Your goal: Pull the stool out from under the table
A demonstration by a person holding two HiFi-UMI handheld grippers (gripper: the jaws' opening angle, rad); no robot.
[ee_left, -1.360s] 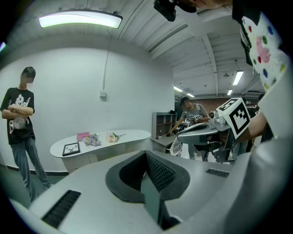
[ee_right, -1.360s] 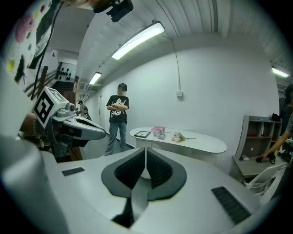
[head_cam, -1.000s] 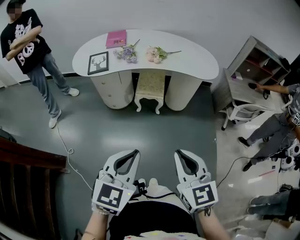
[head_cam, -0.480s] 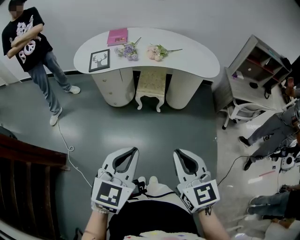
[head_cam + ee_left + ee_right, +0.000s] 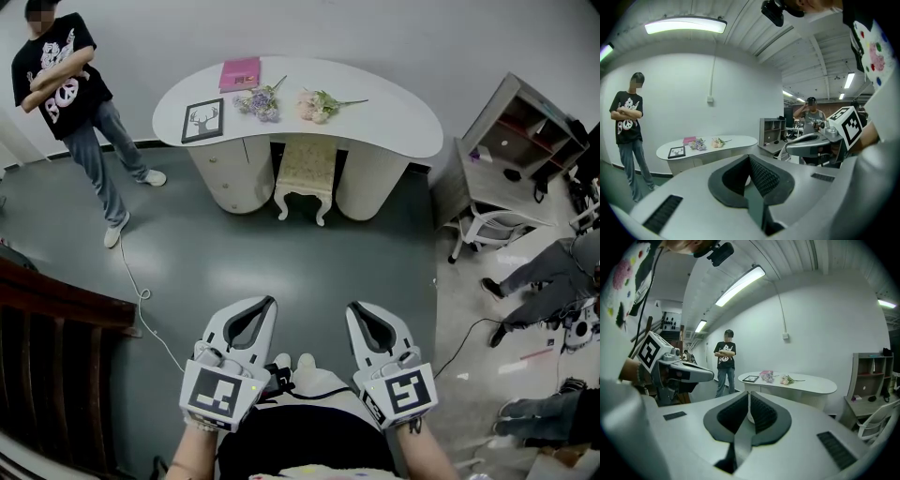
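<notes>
- Showing the stool at upper centre of the head view, tucked into the knee gap under the white table; its pale patterned seat and two front legs project toward the viewer.
- Left gripper and right gripper, lower centre: each has its jaws pressed together with nothing between them, and both are well apart from the stool.
- Handling, as judged: a small framed stool with a padded top, probably light and rigid. The cushion would yield, so the firm front rail under the seat, or the tops of the front legs, looks the better hold, one gripper per side. The curved feet may scrape or catch on the grey floor.
- Writing: none is legible. The pink book and framed picture show no readable text. The bystander's shirt print, upper left, is too small to read.
</notes>
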